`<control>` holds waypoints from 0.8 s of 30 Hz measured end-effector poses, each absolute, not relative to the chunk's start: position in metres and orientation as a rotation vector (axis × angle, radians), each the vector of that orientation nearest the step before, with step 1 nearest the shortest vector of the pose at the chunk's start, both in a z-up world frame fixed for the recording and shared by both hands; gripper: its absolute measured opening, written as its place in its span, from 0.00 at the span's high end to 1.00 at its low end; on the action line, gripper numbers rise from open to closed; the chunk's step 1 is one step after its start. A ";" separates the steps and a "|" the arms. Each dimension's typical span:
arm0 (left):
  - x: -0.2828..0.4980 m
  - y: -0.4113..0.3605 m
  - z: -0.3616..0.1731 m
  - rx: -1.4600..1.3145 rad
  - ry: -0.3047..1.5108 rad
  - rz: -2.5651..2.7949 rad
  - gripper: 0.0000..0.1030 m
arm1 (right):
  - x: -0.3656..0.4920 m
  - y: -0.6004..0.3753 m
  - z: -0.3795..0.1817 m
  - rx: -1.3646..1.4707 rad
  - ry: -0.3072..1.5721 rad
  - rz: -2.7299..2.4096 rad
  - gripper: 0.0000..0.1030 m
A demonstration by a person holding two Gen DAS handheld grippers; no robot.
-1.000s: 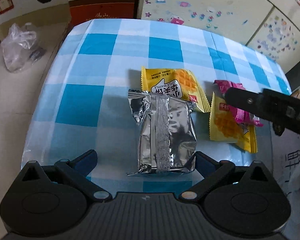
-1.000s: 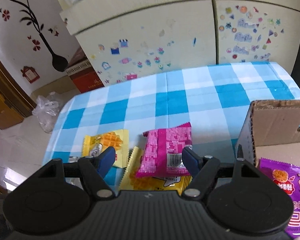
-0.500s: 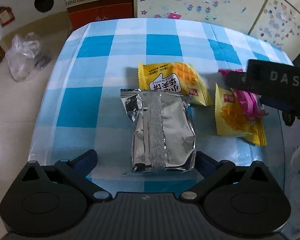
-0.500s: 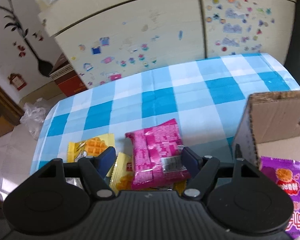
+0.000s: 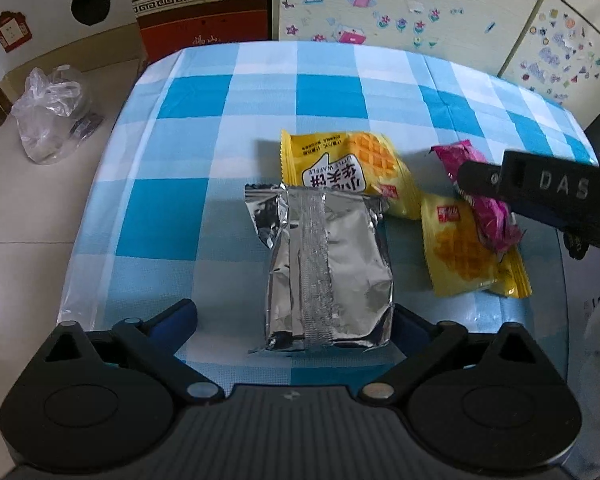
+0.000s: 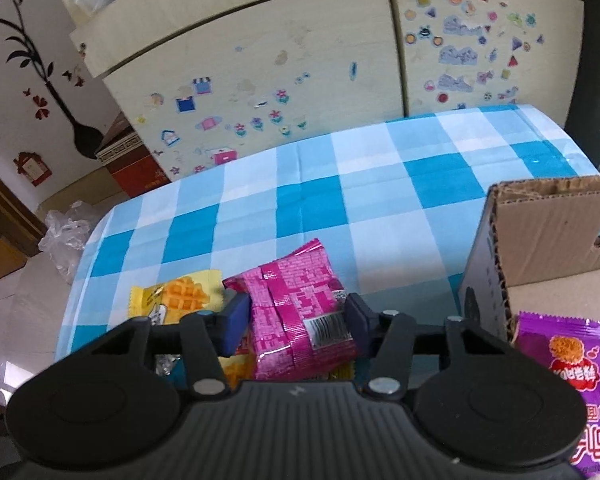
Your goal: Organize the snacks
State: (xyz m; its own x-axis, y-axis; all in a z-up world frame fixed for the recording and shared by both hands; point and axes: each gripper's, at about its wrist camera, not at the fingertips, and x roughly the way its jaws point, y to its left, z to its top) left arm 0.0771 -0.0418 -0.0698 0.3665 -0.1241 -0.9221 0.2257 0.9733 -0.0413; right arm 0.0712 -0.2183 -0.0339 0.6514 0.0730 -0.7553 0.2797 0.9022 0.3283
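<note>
Blue-checked surface carries the snacks: the right claw is closing on the pink packet, next a lift to the cardboard box, while the left claw, wide but narrowing, straddles the silver packet.

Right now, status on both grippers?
Left gripper closing around silver packet. Right gripper closing on pink packet. Box beside, nothing blocking.

Crinkly shiny foil pack; glossy plastic waffle wrapper; slick checked tablecloth; rough corrugated cardboard box.
</note>
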 end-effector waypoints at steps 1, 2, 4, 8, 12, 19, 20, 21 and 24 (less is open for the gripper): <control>0.078 -0.041 -0.068 0.091 1.166 -0.226 0.11 | 0.071 -0.216 -0.032 0.431 0.850 -0.121 0.57; 0.078 -0.040 -0.066 0.087 1.158 -0.226 0.14 | 0.070 -0.215 -0.029 0.423 0.844 -0.119 0.66; 0.079 -0.039 -0.063 0.075 1.146 -0.228 0.27 | 0.070 -0.213 -0.024 0.417 0.835 -0.107 0.71; 0.081 -0.032 -0.059 0.007 1.145 -0.228 0.37 | 0.067 -0.212 -0.020 0.410 0.828 -0.094 0.72; 0.084 -0.026 -0.057 -0.033 1.158 -0.205 0.37 | 0.063 -0.222 -0.023 0.492 0.816 -0.069 0.64; 0.085 -0.021 -0.056 -0.055 1.166 -0.166 0.37 | 0.069 -0.216 -0.028 0.412 0.812 -0.108 0.24; 0.085 -0.021 -0.056 -0.055 1.169 -0.167 0.37 | 0.071 -0.215 -0.032 0.405 0.822 -0.114 0.24; 0.085 -0.021 -0.057 -0.056 1.170 -0.167 0.37 | 0.072 -0.215 -0.036 0.413 0.839 -0.110 0.24; 0.086 -0.021 -0.057 -0.050 1.167 -0.162 0.37 | 0.072 -0.215 -0.044 0.467 0.866 -0.061 0.23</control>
